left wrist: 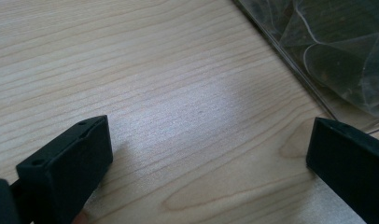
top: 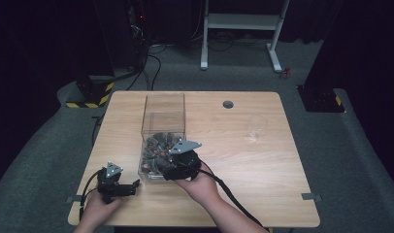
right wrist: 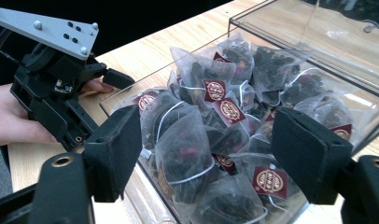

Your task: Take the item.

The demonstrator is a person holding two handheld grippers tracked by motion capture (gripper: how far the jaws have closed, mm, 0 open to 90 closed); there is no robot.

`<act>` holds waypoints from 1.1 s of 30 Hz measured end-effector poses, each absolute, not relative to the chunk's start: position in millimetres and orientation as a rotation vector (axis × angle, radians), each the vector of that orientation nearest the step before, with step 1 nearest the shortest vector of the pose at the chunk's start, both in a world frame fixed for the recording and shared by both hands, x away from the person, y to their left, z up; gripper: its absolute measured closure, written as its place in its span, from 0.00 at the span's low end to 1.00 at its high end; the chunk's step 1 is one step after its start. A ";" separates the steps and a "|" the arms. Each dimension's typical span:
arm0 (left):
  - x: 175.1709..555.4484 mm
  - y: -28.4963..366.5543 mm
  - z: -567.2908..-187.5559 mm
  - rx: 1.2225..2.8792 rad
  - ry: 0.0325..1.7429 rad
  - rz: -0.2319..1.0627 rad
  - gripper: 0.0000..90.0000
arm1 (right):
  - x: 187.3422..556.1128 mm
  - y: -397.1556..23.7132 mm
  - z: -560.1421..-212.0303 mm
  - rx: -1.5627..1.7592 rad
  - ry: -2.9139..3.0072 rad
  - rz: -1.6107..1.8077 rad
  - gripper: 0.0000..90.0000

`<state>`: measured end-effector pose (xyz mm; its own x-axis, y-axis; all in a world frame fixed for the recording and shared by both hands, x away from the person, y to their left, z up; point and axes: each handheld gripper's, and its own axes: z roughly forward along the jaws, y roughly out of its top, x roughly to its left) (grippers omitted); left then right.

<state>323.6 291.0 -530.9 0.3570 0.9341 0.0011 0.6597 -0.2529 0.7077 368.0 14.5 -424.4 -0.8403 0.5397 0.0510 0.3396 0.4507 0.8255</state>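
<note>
A clear box (top: pixel 163 131) stands on the wooden bench (top: pixel 243 165), its long axis running from the person's side toward the far edge. Its near end is heaped with tea bags (top: pixel 158 148); the far end looks bare. In the right claw's view the tea bags (right wrist: pixel 211 135) are mesh pyramids of dark leaves with strings and small red tags, piled too thickly to count, their tips pointing every way.

The right claw (top: pixel 158 170) hangs over the near end of the box, jaws spread wide; in its own view the claw (right wrist: pixel 215 158) brackets the pile with nothing pinched. The left claw (top: pixel 135 186) rests low on the bench just left of the box's near corner, pointing right toward it. Its own view shows that claw (left wrist: pixel 206 154) spread over bare wood, the box wall (left wrist: pixel 318 60) at upper right.

One empty glass (top: pixel 256 127) stands well apart to the right. One round grommet (top: pixel 228 104) sits near the far edge.
</note>
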 end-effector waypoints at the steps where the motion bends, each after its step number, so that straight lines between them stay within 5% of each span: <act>1: 323.6 291.0 -530.9 2.005 1.379 0.573 0.01 | 368.0 16.3 -425.2 0.769 2.481 1.325 0.32; 11: 323.4 291.3 -530.8 2.011 1.374 0.575 0.01 | 371.8 20.8 -431.4 0.790 2.536 1.356 0.60; 21: 323.2 291.1 -531.0 2.007 1.375 0.571 0.01 | 373.6 22.8 -434.0 0.846 2.554 1.342 0.64; 33: 323.2 291.1 -531.0 2.008 1.374 0.571 0.01 | 370.7 22.8 -437.1 0.796 2.565 1.338 0.98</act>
